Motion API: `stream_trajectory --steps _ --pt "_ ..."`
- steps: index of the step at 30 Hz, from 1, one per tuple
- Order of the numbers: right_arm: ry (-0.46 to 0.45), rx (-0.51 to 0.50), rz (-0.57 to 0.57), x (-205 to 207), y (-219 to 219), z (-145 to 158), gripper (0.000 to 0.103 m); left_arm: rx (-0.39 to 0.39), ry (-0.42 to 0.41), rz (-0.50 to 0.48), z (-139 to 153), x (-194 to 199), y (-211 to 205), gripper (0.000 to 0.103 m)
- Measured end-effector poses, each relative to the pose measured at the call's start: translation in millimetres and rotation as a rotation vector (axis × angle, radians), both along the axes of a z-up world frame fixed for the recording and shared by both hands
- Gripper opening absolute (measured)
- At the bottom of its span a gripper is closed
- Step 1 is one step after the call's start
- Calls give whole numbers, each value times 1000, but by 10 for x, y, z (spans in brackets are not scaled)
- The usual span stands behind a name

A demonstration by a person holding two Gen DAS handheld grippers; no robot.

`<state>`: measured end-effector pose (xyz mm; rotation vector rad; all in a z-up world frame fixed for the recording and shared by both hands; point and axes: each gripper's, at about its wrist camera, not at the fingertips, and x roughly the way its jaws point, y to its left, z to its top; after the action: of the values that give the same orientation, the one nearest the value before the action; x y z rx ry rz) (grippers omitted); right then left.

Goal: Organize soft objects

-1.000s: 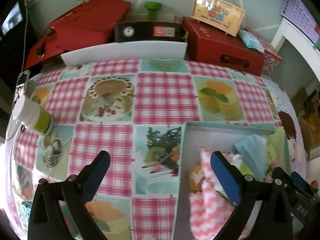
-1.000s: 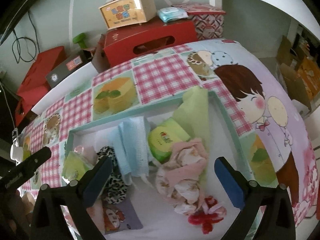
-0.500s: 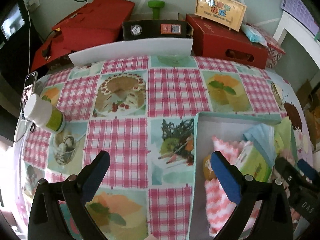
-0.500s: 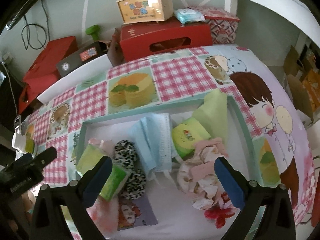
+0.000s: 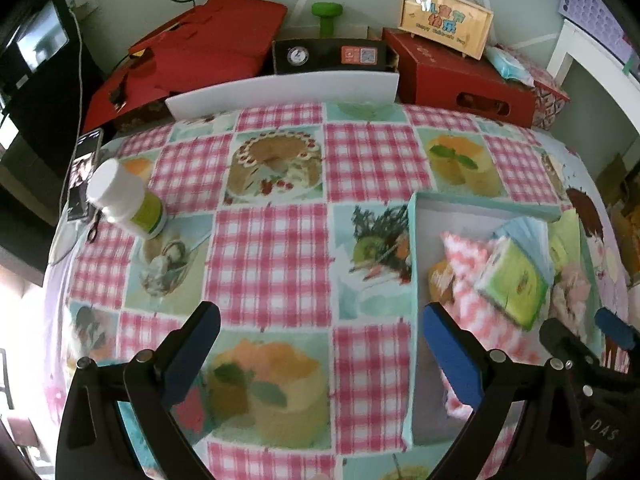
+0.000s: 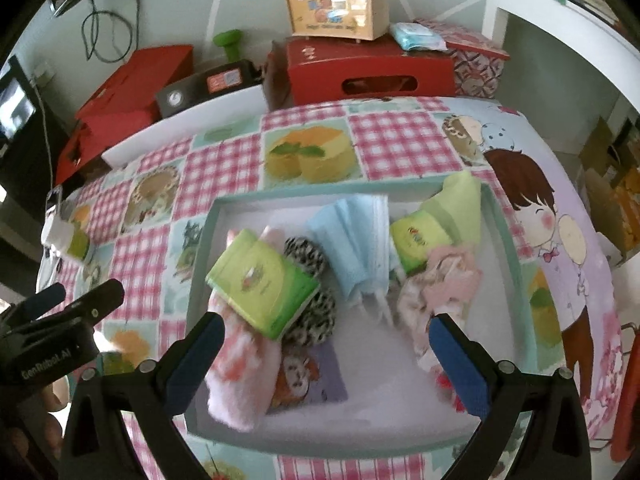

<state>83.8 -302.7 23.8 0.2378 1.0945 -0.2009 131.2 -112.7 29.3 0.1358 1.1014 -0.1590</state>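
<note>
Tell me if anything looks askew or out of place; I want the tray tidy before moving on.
The green tissue pack lies tilted across the leopard-print fabric and the pink checked towel rather than flat in the tray. A light green cloth drapes up over the far right corner. Both grippers are open and hold nothing.

Left tongs (image 5: 320, 344) spread wide and empty, right tongs (image 6: 326, 342) likewise wide, side by side
</note>
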Motion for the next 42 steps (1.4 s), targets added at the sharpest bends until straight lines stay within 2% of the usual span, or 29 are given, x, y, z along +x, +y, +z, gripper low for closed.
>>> stream_trajectory --steps 7,11,19,23,33,38,42 --pt "15 -28 19 -245 124 79 103 42 39 3 -62 -290 125 100" --pt "36 -49 25 -365 190 83 103 29 48 6 -57 -454 188 100" --pt "24 -53 51 -587 307 180 103 7 24 14 16 -794 329 100" --pt "38 -64 75 -716 384 137 103 -24 28 21 11 -906 397 100" --pt "30 -100 136 -1050 563 -28 103 9 21 5 -95 -1229 460 100" --pt "-3 -122 151 -1098 653 -45 103 31 -4 6 -160 -1338 484 100" --pt "-26 -129 154 -1130 702 -74 103 49 -54 27 -163 -1403 528 100"
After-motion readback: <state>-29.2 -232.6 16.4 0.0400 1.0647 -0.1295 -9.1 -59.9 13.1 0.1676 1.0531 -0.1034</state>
